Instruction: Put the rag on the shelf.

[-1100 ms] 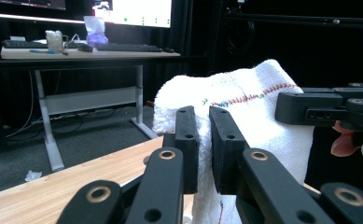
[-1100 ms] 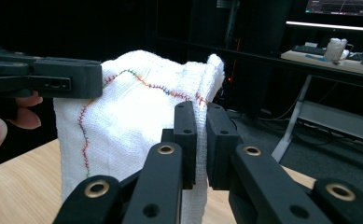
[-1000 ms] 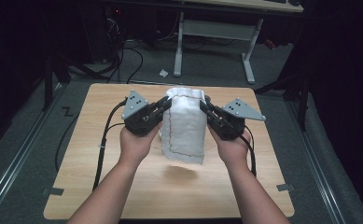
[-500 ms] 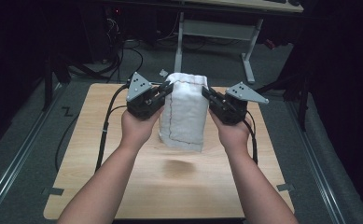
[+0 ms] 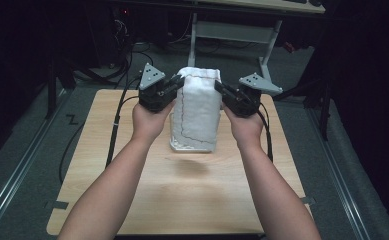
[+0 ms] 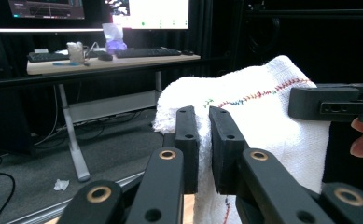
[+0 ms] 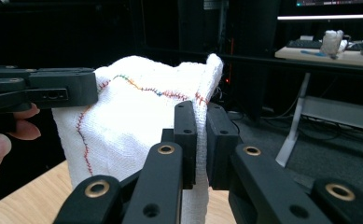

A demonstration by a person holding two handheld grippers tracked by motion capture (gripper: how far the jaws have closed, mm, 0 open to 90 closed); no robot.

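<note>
A white cloth (image 5: 196, 112) is held hanging above the desk (image 5: 107, 165), its upper corners clamped by the left tongs (image 5: 178, 83) and the right tongs (image 5: 220, 90).

A desk (image 6: 114, 60) behind the wooden table (image 5: 132, 200) carries a keyboard (image 6: 144, 52) under lit monitors (image 6: 146, 11).

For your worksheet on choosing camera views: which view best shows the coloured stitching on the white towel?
The high view: the white towel hangs between the left gripper and right gripper, with its coloured stitching traceable around the front. Each gripper view gives a close-up of the upper seam, partly blocked by jaws.
</note>
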